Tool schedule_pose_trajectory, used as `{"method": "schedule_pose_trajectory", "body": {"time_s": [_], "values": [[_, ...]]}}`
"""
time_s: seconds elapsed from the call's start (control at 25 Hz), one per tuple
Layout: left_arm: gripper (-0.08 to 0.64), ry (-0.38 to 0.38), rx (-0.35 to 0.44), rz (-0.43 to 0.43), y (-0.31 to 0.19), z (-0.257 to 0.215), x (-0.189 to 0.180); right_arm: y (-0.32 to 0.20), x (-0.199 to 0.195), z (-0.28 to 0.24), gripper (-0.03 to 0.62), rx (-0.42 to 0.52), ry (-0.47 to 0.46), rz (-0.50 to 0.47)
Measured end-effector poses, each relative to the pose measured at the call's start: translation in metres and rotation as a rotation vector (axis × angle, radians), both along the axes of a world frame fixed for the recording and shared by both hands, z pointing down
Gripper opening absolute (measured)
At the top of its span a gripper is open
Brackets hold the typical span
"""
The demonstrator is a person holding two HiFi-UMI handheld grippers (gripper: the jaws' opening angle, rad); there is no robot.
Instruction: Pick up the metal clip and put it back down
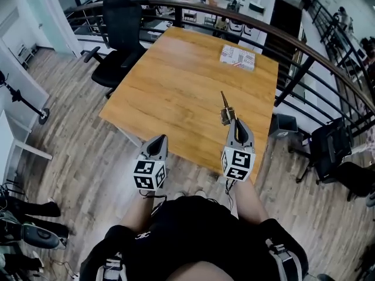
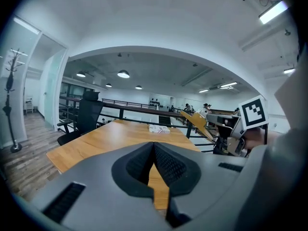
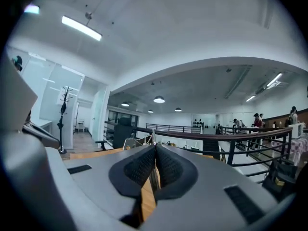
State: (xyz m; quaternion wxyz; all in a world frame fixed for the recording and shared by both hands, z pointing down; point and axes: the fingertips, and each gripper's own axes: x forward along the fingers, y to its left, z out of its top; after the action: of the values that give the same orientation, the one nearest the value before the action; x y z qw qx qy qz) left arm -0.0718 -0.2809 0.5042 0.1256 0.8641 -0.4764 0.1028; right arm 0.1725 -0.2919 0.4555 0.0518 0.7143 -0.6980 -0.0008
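Note:
My right gripper (image 1: 229, 120) is shut on the gold-toned metal clip (image 1: 225, 107), which sticks out past its tip over the near right part of the wooden table (image 1: 176, 81). In the left gripper view the clip (image 2: 196, 122) juts from the right gripper (image 2: 219, 129) above the tabletop. In the right gripper view the pads (image 3: 168, 165) pinch the clip's thin body, and its wire handles (image 3: 147, 139) show beyond them. My left gripper (image 1: 159, 140) hangs just off the table's near edge, shut with nothing in it (image 2: 154, 153).
A white patterned box (image 1: 237, 57) lies at the table's far right. A black office chair (image 1: 120, 34) stands to the table's left. A dark railing (image 1: 304, 54) runs behind and along the right. A black chair (image 1: 331, 151) stands beyond the rail.

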Motion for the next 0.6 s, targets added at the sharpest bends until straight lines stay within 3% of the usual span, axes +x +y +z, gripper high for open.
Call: {"method": "schedule_pose_trajectory", "body": {"time_s": [0.24,0.6], "values": [[0.011,-0.039,0.044,0.057,-0.003,-0.012,0.015,0.034,0.009,-0.023,0.02,0.052,-0.012,0.019],[0.011,-0.034,0.029,0.102,0.0,-0.005,0.038,0.046,0.025,-0.032,0.02,0.068,-0.009,0.041]]}}
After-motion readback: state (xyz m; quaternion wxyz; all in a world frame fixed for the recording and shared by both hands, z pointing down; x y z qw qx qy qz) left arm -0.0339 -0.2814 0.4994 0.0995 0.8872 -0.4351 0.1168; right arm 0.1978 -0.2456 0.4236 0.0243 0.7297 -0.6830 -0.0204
